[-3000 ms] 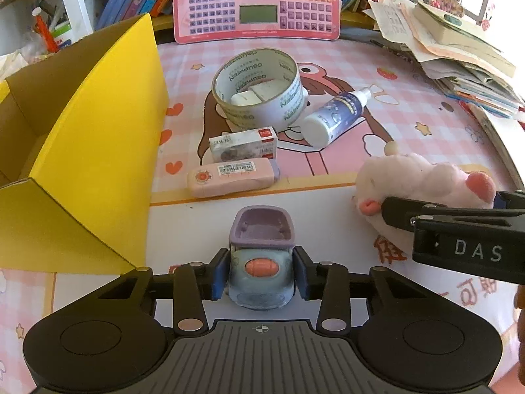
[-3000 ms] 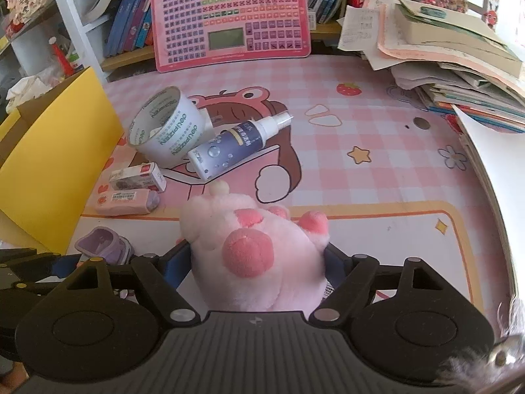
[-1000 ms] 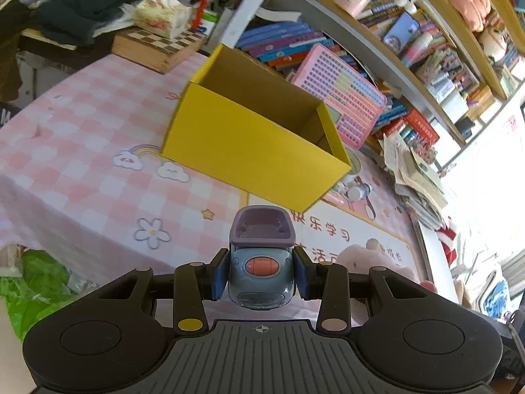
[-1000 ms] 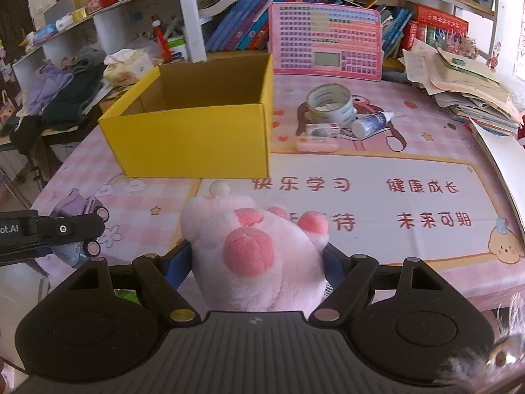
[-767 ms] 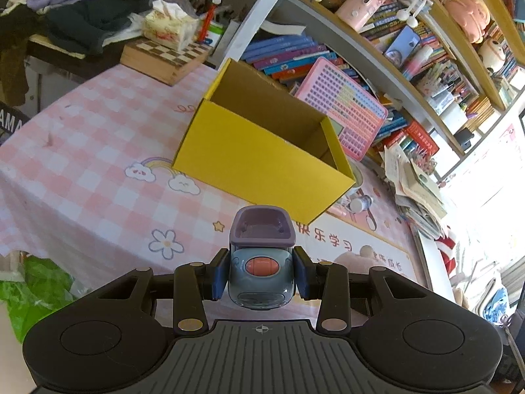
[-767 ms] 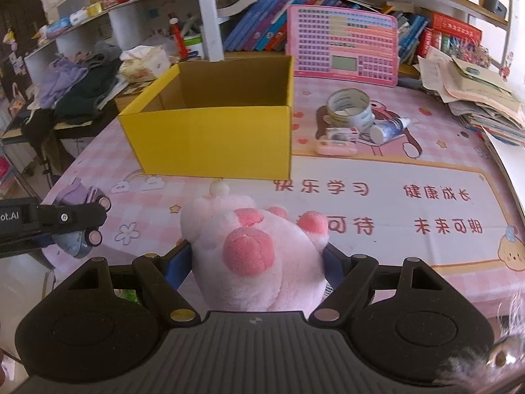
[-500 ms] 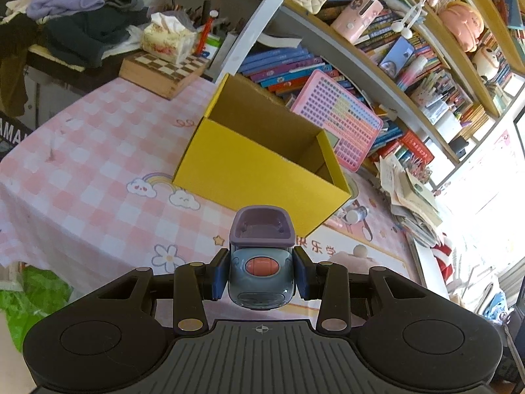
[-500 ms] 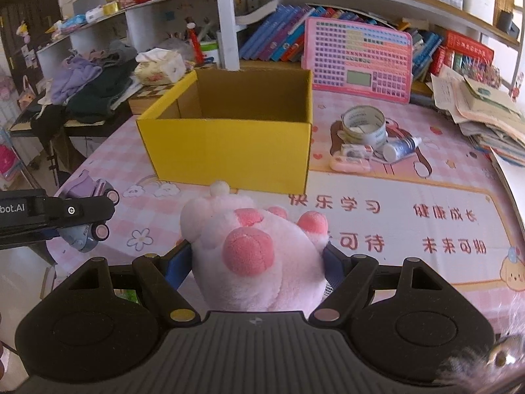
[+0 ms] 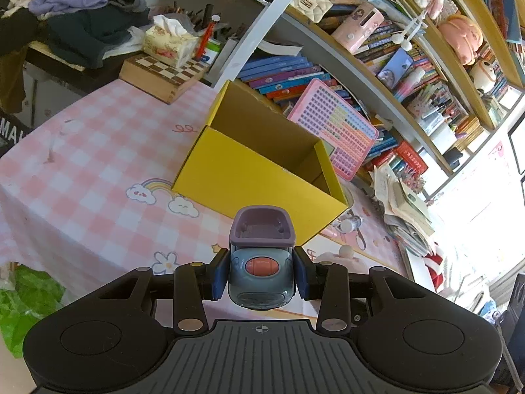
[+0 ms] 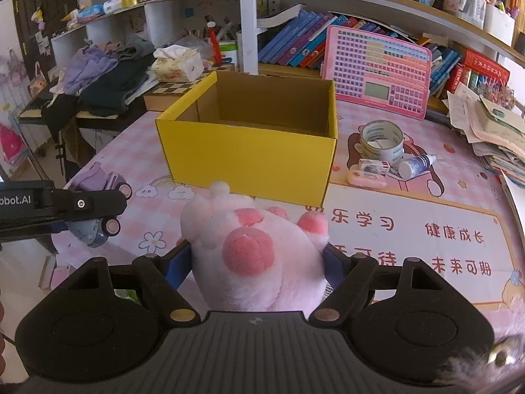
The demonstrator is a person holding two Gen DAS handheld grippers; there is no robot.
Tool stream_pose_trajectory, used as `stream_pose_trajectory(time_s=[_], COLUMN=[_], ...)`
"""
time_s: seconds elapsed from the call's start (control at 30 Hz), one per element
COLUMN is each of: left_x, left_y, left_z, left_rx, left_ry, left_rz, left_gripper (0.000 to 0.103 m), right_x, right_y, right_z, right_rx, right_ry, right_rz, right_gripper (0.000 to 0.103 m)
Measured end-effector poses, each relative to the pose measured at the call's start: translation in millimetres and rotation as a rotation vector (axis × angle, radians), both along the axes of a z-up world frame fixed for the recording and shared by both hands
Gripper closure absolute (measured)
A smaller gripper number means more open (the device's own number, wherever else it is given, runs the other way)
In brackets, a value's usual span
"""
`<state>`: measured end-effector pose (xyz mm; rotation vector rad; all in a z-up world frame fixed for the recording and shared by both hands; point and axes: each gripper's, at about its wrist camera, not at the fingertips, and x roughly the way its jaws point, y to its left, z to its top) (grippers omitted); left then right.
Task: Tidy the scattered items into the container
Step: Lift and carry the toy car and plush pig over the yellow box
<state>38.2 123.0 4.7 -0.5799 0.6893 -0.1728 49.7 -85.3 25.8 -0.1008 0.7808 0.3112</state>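
Left wrist view: the left hand-held gripper (image 9: 261,277) is closed on one small toy car (image 9: 261,262), grey-blue with a purple back and an orange oval button, its blue pads pressed against both sides. The toy is held in the air above the near edge of the pink checked surface (image 9: 98,164), short of the yellow box (image 9: 259,177), which stands open-topped with nothing visible inside.

Right wrist view: the right hand-held gripper (image 10: 257,264) is spread fairly wide yet tight against one pink plush paw (image 10: 256,252), pads facing up, also in front of the box. To the right of the box, on the surface, lie four items close together: one tape roll (image 10: 382,139), one spray bottle (image 10: 416,165), one small white carton (image 10: 374,165) and one pink eraser (image 10: 367,180).
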Motion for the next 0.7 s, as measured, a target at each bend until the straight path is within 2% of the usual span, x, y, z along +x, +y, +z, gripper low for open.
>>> stream_pose_trajectory(time_s=[0.13,0.33,0.7], left_x=[7.9,24.1,90.9], left_y=[-2.9,-8.6,-12.1], left_z=[0.1,10.8,39.4], left_rx=[0.006,0.035,0.115], left_ry=[-0.007,-0.063,-0.135], left_rz=[-0.013,-0.029,-0.066], left_gripper=[0.064,0.064,0.064], right_x=[2.7,18.7,94.3], right_y=[-0.1,-5.9,-12.0], right_z=[0.6,11.0,37.7], right_rx=[-0.008,-0.003,0.015], right_ry=[-0.014,-0.082,-0.131], right_rz=[0.005,0.005,0.066], right_gripper=[0.025,0.025,0.025])
